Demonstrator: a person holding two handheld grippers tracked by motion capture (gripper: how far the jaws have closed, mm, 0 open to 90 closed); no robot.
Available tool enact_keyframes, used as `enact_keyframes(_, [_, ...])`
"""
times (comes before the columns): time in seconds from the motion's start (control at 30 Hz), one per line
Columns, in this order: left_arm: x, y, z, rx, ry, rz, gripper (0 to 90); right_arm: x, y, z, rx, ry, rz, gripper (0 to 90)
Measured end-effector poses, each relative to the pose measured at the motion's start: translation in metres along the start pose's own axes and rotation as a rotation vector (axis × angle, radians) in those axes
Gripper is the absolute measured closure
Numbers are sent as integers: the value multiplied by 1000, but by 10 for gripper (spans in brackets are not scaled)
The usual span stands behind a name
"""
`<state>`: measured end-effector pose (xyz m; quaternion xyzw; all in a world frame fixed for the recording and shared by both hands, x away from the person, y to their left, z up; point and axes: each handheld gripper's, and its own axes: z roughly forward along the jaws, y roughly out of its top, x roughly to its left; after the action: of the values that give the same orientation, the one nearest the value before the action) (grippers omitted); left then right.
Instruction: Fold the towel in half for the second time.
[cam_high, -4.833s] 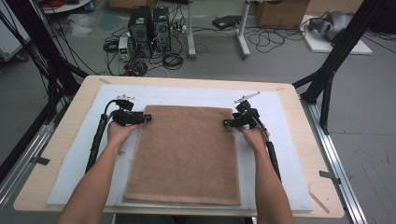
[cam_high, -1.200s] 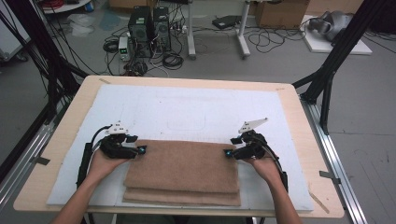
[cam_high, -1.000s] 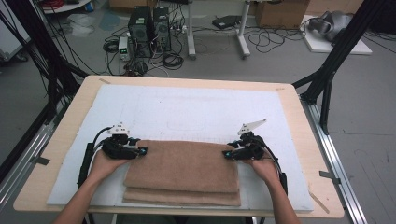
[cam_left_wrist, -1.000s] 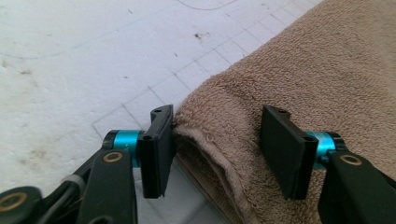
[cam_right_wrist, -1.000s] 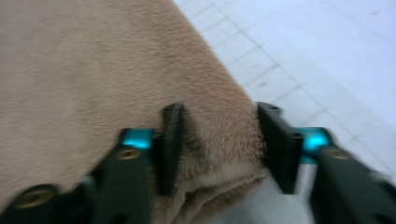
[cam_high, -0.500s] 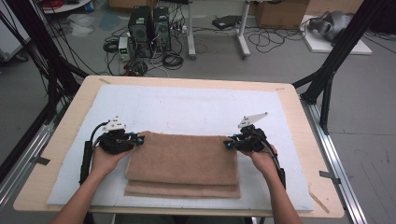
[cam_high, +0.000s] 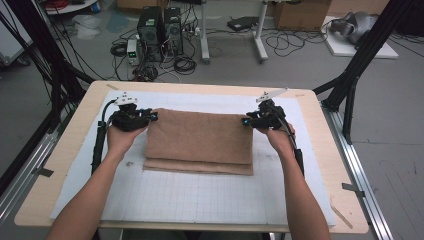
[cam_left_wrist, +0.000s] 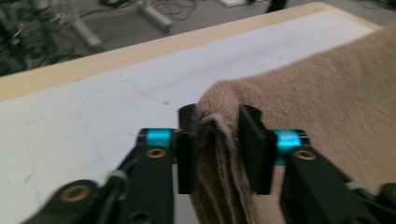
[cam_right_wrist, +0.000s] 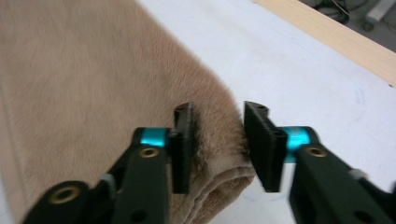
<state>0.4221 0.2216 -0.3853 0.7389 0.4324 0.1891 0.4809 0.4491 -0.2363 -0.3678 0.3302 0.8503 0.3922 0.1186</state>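
Note:
A folded tan towel (cam_high: 200, 137) lies across the white grid mat (cam_high: 175, 200). Its top layer is stretched between my two grippers. My left gripper (cam_high: 150, 117) grips the towel's left far corner. In the left gripper view the thick fold (cam_left_wrist: 327, 84) fills the gap between the jaws of that gripper (cam_left_wrist: 217, 140), which have just been opening a little. My right gripper (cam_high: 246, 121) grips the right far corner. In the right gripper view the rolled towel edge (cam_right_wrist: 93, 70) sits between the pads of that gripper (cam_right_wrist: 217, 140), whose jaws have also just been opening.
The mat covers a wooden table (cam_high: 310, 100) with bare mat in front of and behind the towel. Black frame posts (cam_high: 360, 60) stand at both far corners. Computer boxes (cam_high: 160, 25) and cables lie on the floor beyond the far edge.
Both grippers have risen and moved toward the far edge, carrying the towel's upper layer with them. The towel's far edge now sits farther from the person than before.

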Motion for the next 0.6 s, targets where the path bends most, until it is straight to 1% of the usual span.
enact_keyframes(0.03, [1, -2, 1, 20, -3, -5, 632, -4, -1, 1, -14, 0, 16, 561])
enact_keyframes(0.07, [1, -4, 1, 41, 2, 11, 616, -6, -3, 2, -14, 8, 37, 540])
enact_keyframes(0.1, [0, -6, 0, 54, -8, 22, 603, -7, -5, 4, -5, 8, 37, 522])
enact_keyframes(0.13, [-1, -8, -1, 72, -28, 22, 600, -5, -7, 4, 8, 7, 32, 523])
enact_keyframes(0.2, [-5, -13, -5, 65, -35, 41, 594, -1, -12, 4, 19, 16, 26, 520])
enact_keyframes(0.23, [-6, -16, -7, 73, -40, 29, 594, 1, -14, 3, 19, 16, 21, 510])
enact_keyframes(0.27, [-7, -20, -9, 93, -54, 37, 586, 5, -17, 1, 19, 23, 26, 507])
enact_keyframes(0.3, [-9, -24, -11, 108, -58, 48, 579, 8, -19, -1, 8, 39, 20, 507])
enact_keyframes(0.33, [-11, -28, -14, 114, -60, 54, 577, 13, -22, -2, 7, 45, 10, 505])
enact_keyframes(0.37, [-12, -32, -17, 115, -72, 55, 569, 17, -25, -5, 11, 52, 5, 500])
enact_keyframes(0.4, [-14, -37, -20, 113, -84, 54, 562, 23, -28, -7, 2, 65, 1, 501])
enact_keyframes(0.43, [-17, -41, -24, 115, -92, 66, 561, 27, -31, -9, -5, 72, -7, 501])
enact_keyframes(0.5, [-21, -48, -30, 123, -122, 83, 558, 37, -37, -13, -15, 85, -16, 505])
enact_keyframes(0.53, [-23, -51, -33, 113, -133, 89, 555, 42, -40, -14, -15, 98, -26, 506])
enact_keyframes(0.57, [-26, -54, -37, 112, -139, 93, 556, 47, -43, -16, -2, 106, -42, 506])
enact_keyframes(0.6, [-27, -57, -39, 121, -143, 99, 556, 53, -46, -17, 3, 109, -47, 507])
